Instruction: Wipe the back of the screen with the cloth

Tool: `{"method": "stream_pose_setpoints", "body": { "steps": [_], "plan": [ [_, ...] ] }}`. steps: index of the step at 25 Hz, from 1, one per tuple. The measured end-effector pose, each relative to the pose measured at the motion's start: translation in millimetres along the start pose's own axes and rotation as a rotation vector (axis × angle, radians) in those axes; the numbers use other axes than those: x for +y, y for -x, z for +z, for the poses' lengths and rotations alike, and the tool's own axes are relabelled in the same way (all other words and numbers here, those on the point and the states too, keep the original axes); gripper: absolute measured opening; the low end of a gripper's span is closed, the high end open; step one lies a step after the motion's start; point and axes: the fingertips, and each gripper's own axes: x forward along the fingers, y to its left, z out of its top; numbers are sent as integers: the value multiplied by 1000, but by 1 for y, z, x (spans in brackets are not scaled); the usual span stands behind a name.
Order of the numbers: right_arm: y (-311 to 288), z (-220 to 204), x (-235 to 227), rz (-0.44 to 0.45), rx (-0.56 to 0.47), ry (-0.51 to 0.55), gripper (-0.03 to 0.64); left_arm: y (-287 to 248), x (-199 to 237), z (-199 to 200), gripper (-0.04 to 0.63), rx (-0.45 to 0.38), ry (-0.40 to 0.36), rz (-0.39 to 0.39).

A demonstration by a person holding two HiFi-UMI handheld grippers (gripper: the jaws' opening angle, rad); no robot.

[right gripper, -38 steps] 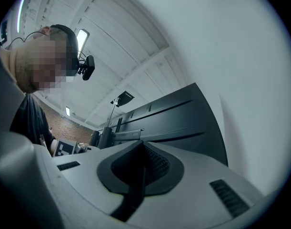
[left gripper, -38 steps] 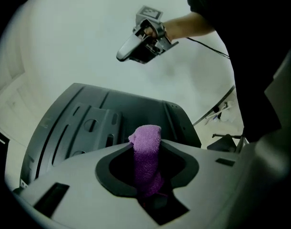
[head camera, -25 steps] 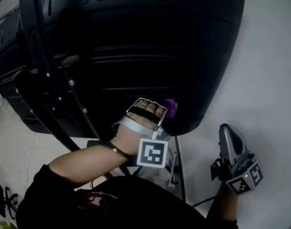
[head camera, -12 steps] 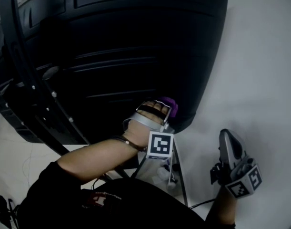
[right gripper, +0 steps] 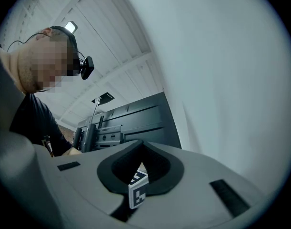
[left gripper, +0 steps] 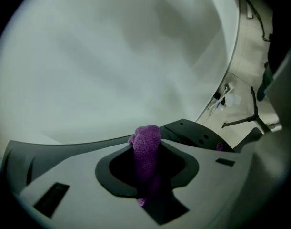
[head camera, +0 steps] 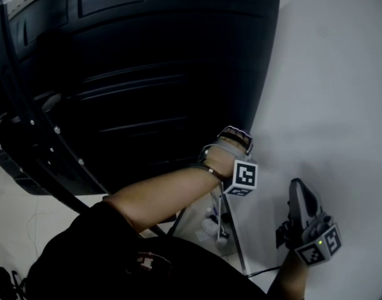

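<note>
The large black screen (head camera: 147, 74) fills the upper left of the head view with its ribbed back toward me. My left gripper (head camera: 236, 135) is at the screen's lower right corner, shut on a purple cloth (left gripper: 146, 147) that sticks up between its jaws in the left gripper view. The cloth is hidden in the head view. My right gripper (head camera: 300, 195) hangs low at the right, apart from the screen, its jaws together with nothing in them. In the right gripper view, the screen (right gripper: 135, 116) stands beyond the jaws.
A black stand arm with bolts (head camera: 50, 155) runs down the screen's left side. Thin metal legs and cables (head camera: 231, 220) lie below my left gripper. A pale wall (head camera: 328, 74) lies right of the screen. The person's head and dark shirt (right gripper: 31, 123) show at the left.
My left gripper has slid right along the screen's lower part to its right corner, and the cloth has gone out of sight in the head view. The right gripper has stayed put.
</note>
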Motion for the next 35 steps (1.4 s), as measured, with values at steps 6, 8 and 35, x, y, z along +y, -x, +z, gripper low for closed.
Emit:
{"method": "stream_pose_setpoints", "body": {
  "steps": [6,8,35],
  "plan": [
    [-10,-4,-2,2,34,0,9,22,-12,1,110,-99,66,-24],
    [-17,-4,-1,17,41,-1,9,49,-22,-21,110,-124,135,-6],
    [-43,-50,7,92,99,-101,9,46,-147,-100,108,118,325,-268]
  ]
}}
